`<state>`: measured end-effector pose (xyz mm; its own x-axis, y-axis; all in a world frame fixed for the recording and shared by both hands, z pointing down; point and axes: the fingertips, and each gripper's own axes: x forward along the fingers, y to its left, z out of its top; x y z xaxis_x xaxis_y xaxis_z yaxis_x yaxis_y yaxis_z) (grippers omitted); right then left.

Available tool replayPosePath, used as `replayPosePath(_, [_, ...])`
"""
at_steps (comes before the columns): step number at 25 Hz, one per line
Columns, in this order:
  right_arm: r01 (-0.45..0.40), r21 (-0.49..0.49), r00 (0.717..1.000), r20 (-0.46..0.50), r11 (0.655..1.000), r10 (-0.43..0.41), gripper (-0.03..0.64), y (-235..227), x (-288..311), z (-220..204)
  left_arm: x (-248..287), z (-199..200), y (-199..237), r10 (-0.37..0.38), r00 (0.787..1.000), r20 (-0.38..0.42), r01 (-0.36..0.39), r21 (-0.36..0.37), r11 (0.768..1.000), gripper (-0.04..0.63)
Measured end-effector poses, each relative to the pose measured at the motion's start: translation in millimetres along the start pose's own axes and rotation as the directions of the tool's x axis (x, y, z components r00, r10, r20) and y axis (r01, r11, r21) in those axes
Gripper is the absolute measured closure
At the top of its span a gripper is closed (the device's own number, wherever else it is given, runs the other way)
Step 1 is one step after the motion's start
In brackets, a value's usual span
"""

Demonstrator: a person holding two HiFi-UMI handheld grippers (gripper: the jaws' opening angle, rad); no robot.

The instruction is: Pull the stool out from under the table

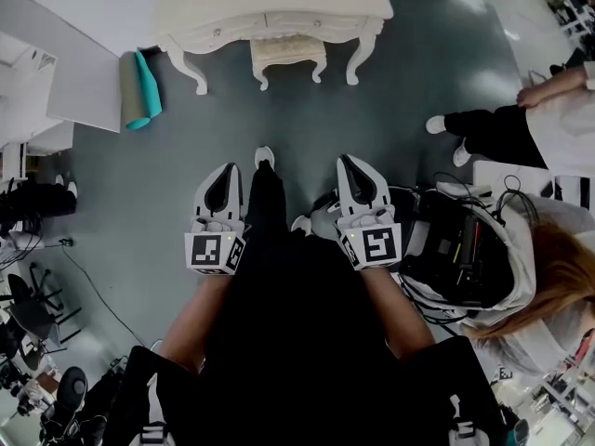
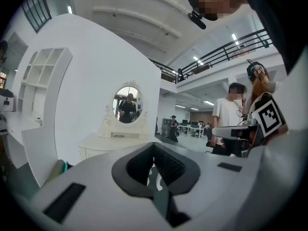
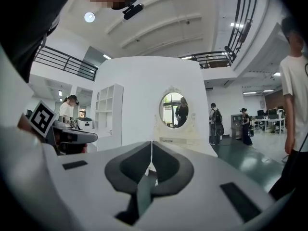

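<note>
The left tool (image 1: 226, 169) and right tool (image 1: 347, 161) are held closed, empty, well short of the stool (image 1: 288, 52) under the table (image 1: 279, 3); an approach is judged needed next.

Glossy grey-green floor (image 1: 400, 72), white curved partition wall (image 2: 91, 85), railed upper balcony (image 2: 231, 52), bright ceiling lights (image 2: 234, 36)
</note>
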<state>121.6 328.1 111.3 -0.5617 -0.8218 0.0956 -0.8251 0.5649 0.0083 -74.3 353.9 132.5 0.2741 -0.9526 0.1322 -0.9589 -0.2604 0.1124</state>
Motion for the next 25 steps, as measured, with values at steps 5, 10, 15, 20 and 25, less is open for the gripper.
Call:
replayPosePath(5, [0.029,-0.004,0.999,-0.045,1.000,-0.029,0.597,-33,25,-10,54,-5,12,-0.033,0.999,-0.026,0.032,-0.021,0.999,0.581])
replayPosePath(10, [0.073,0.004,0.992,-0.101,0.997,-0.073,0.597,-70,65,-15,114,1,34,-0.073,0.997,-0.036,0.072,-0.028,0.997,0.580])
replayPosePath(15, [0.106,0.024,0.985,-0.143,0.994,-0.102,0.597,-107,129,-23,187,7,73,-0.097,0.994,-0.055,0.095,-0.032,0.995,0.580])
replayPosePath(20, [0.133,0.026,0.973,-0.192,0.991,-0.126,0.597,-130,195,-24,245,12,111,-0.145,0.986,-0.082,0.140,-0.061,0.988,0.580])
replayPosePath(25, [0.161,0.016,0.968,-0.199,0.987,-0.154,0.597,-131,244,-12,272,24,151,-0.165,0.982,-0.088,0.160,-0.053,0.986,0.580])
